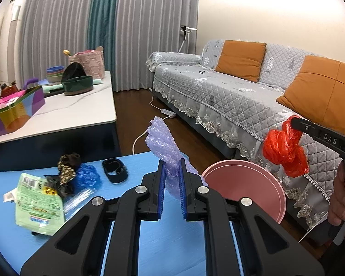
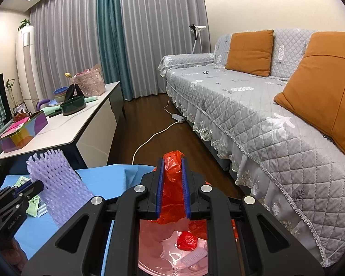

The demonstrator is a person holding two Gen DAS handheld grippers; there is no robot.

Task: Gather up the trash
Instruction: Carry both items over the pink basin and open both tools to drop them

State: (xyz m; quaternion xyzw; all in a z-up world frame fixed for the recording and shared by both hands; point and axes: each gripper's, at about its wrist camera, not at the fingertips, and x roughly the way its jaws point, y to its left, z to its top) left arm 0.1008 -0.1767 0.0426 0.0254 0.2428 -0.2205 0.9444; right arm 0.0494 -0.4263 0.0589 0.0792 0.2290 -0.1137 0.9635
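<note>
My left gripper [image 1: 172, 163] is shut on a purple foam net sleeve [image 1: 161, 140] and holds it above the blue table [image 1: 149, 248]; the sleeve also shows in the right wrist view [image 2: 57, 184]. My right gripper [image 2: 172, 163] is shut on a red plastic bag [image 2: 172, 184], held over the pink bin [image 2: 172, 248]; the bag also shows in the left wrist view [image 1: 285, 149], above the bin [image 1: 246, 184]. Inside the bin lie a red scrap [image 2: 187, 240] and a white piece [image 2: 194, 257]. On the blue table lie a green packet [image 1: 40, 204], a blue wrapper [image 1: 87, 176], a patterned dark wrapper [image 1: 67, 168] and a black ring-shaped piece [image 1: 115, 170].
A grey quilted sofa [image 2: 253, 105] with orange cushions [image 2: 250, 50] runs along the right. A white marble coffee table [image 1: 57, 110] on the left holds bowls, a basket and a colourful box [image 1: 13, 112]. A white cable and power strip [image 2: 177, 117] lie on the dark wood floor.
</note>
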